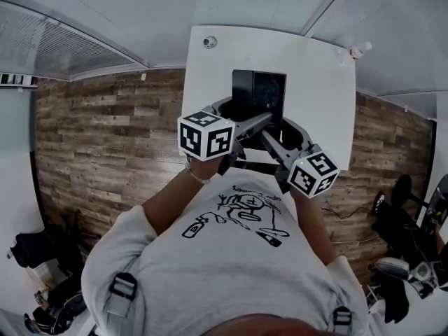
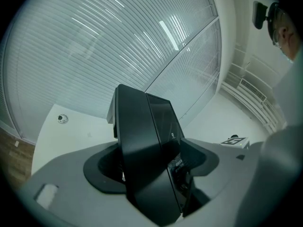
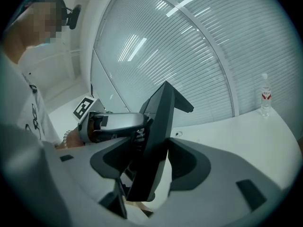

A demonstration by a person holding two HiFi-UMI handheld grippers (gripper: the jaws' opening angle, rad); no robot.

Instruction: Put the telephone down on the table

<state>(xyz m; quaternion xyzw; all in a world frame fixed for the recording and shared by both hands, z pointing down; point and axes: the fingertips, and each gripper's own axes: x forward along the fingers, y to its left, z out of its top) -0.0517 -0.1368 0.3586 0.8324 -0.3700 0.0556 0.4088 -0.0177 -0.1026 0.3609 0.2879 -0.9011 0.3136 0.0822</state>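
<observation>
A black telephone [image 1: 258,93] stands upright over the white table [image 1: 318,75], clamped from both sides. My left gripper [image 1: 236,112] is shut on its left edge, and my right gripper [image 1: 288,128] is shut on its right edge. In the left gripper view the telephone [image 2: 141,145] fills the gap between the jaws of the left gripper [image 2: 151,163], screen side to the right. In the right gripper view the telephone [image 3: 159,131] shows edge-on in the right gripper [image 3: 150,167], with the left gripper [image 3: 115,124] behind it. Whether its base touches the table is hidden.
A small water bottle [image 1: 360,49] stands at the table's far right corner, also visible as the bottle [image 3: 265,98]. A small round fitting [image 1: 209,42] sits at the far left corner. Wooden floor [image 1: 105,145] surrounds the table; bags and chairs lie at the room's edges.
</observation>
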